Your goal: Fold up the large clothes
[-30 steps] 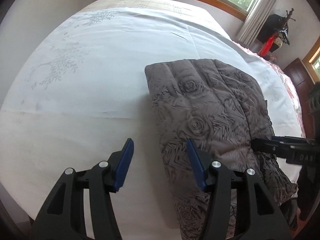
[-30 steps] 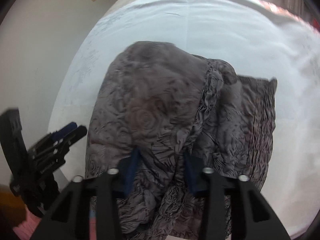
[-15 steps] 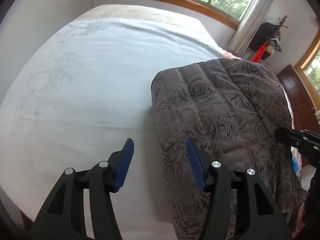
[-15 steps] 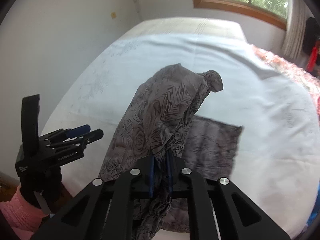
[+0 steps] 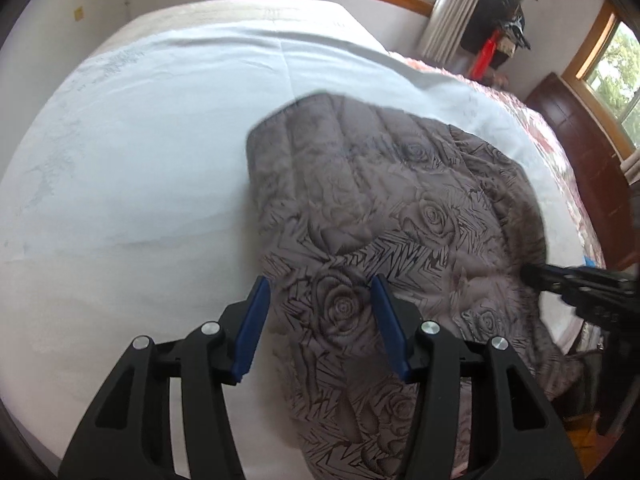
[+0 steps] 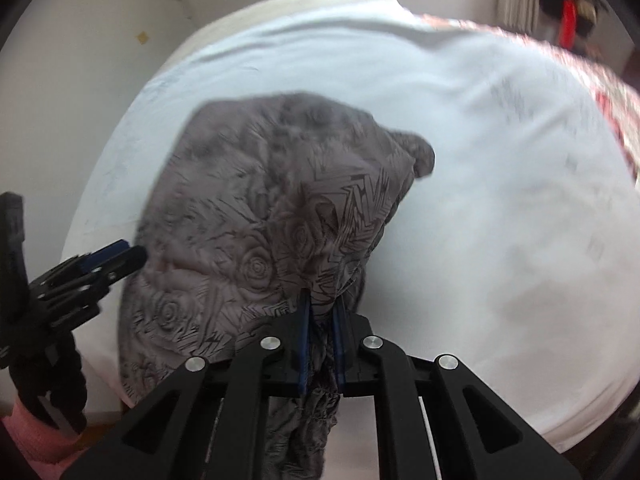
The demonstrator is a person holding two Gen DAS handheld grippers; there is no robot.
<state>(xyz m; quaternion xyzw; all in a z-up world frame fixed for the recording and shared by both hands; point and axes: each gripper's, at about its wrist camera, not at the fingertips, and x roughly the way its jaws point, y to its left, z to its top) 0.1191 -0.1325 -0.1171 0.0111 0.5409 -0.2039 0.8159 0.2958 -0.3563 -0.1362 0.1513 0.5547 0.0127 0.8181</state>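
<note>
On the white bed (image 5: 140, 168) the grey rose-print garment (image 5: 380, 208) lies lengthwise away from both grippers. Right gripper (image 6: 321, 320) is clamped tight on its near edge, while the left gripper (image 5: 320, 320) hangs half-open over the near left side, pinching nothing.

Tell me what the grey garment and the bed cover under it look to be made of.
Grey garment: seemingly padded, quilted synthetic cloth with a slight sheen; stitched channels puff up and a rose pattern looks pressed in. The fibre is unclear.
Bed cover: thin, matte woven sheet, probably cotton or a blend; it lies flat with fine creases and a faint printed pattern.
</note>
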